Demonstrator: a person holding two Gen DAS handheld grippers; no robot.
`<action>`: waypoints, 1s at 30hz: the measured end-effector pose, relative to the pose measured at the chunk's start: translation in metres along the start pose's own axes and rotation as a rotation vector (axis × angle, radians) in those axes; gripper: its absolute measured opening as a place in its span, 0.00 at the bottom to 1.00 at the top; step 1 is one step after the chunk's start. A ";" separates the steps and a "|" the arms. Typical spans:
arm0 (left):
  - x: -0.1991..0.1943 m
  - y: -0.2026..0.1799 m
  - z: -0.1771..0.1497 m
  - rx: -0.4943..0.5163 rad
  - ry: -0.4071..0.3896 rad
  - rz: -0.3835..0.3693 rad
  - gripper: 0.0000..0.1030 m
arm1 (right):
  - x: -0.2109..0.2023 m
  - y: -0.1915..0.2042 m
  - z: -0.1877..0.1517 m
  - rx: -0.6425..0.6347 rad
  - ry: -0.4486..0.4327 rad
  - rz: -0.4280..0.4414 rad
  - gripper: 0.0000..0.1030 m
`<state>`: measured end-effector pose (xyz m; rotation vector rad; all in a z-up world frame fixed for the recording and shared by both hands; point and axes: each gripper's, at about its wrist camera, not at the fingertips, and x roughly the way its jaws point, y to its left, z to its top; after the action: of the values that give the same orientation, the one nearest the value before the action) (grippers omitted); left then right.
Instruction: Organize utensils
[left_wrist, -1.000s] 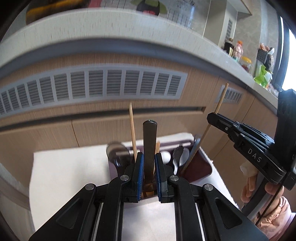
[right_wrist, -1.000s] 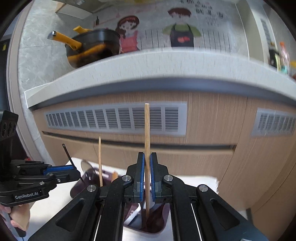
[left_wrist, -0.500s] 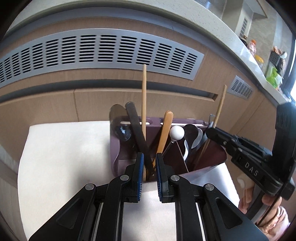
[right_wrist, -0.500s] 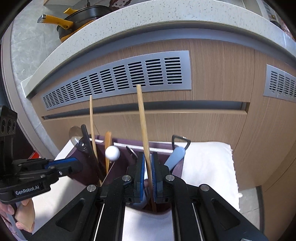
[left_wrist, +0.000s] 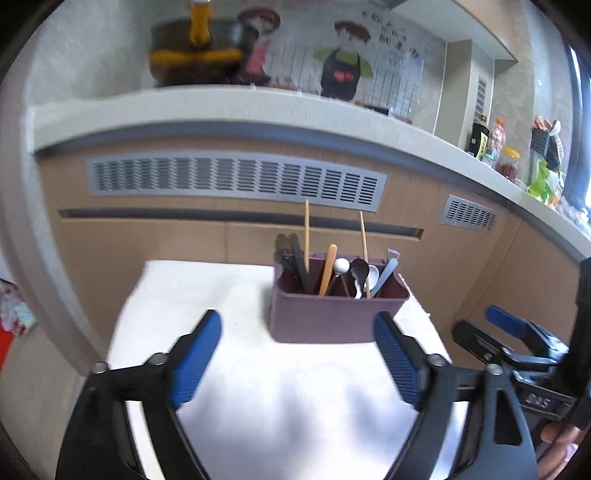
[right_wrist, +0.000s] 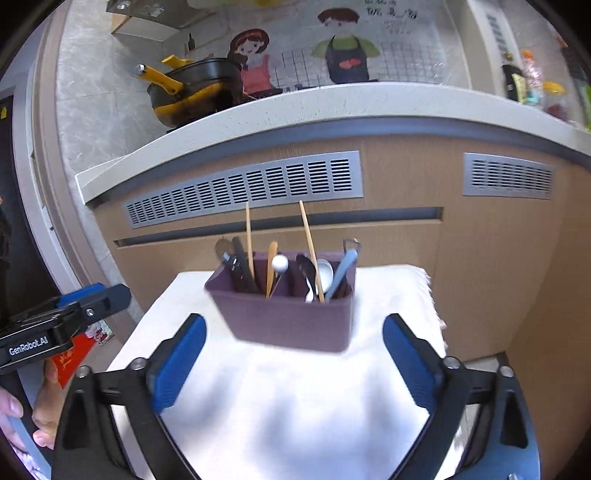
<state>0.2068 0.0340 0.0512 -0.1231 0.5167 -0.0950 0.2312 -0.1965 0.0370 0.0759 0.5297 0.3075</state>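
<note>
White cloth (left_wrist: 229, 295), utensil holder (left_wrist: 332, 317) beyond tongs (left_wrist: 299, 354)

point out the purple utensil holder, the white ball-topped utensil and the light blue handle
purple utensil holder (right_wrist: 291, 321), right wrist view, front wall
white ball-topped utensil (right_wrist: 280, 263), right wrist view, the ball
light blue handle (right_wrist: 341, 273), right wrist view, mid handle

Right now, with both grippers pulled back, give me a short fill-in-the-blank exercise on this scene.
1. The utensil holder is ____ in colour.
2. It stands on a ____ cloth.
3. ____ wooden chopsticks stick up highest out of it.
4. Between the pads of the left gripper and of the right gripper, both opening, there is ____.

Missing words: purple; white; two; nothing
</note>
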 end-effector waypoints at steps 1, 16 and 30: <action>-0.007 -0.002 -0.006 0.011 -0.014 0.015 0.91 | -0.008 0.004 -0.006 -0.008 0.002 -0.009 0.96; -0.073 -0.021 -0.098 0.064 -0.033 0.170 1.00 | -0.084 0.022 -0.086 -0.040 0.028 -0.165 1.00; -0.073 -0.027 -0.101 0.074 0.015 0.129 1.00 | -0.089 0.022 -0.093 -0.069 0.017 -0.211 1.00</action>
<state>0.0923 0.0063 0.0036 -0.0161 0.5343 0.0112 0.1054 -0.2032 0.0036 -0.0489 0.5386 0.1205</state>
